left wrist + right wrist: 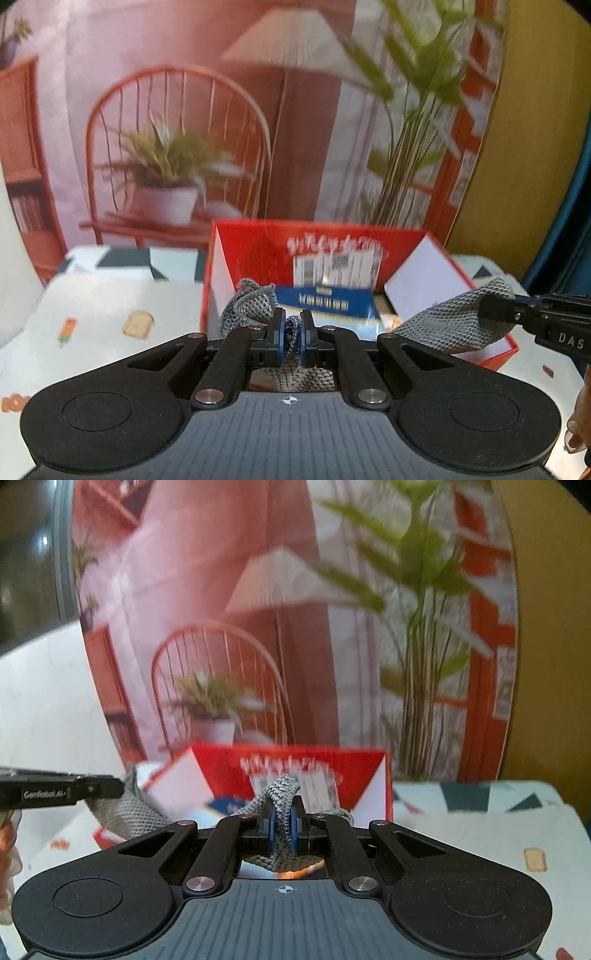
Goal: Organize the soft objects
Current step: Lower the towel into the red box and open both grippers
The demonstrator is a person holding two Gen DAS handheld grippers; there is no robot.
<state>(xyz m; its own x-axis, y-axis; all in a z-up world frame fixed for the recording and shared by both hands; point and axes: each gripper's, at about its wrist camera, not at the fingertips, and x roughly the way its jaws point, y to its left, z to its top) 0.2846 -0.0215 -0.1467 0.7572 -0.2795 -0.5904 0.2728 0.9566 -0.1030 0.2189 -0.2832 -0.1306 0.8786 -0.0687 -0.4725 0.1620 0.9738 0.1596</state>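
Note:
A grey knitted cloth point(454, 325) is stretched between both grippers, in front of and above an open red box point(266, 254). My left gripper point(293, 334) is shut on one bunched end of the cloth. My right gripper point(283, 823) is shut on the other end point(282, 805). The right gripper shows in the left wrist view point(517, 314) at the right. The left gripper shows in the right wrist view point(107, 788) at the left, with cloth point(122, 812) hanging from it. The red box point(229, 768) holds a blue packet point(328, 304).
The box stands on a table with a patterned cloth point(110, 314). A printed backdrop with a chair, lamp and plants point(177, 155) stands close behind the box. A hand point(580, 424) shows at the right edge.

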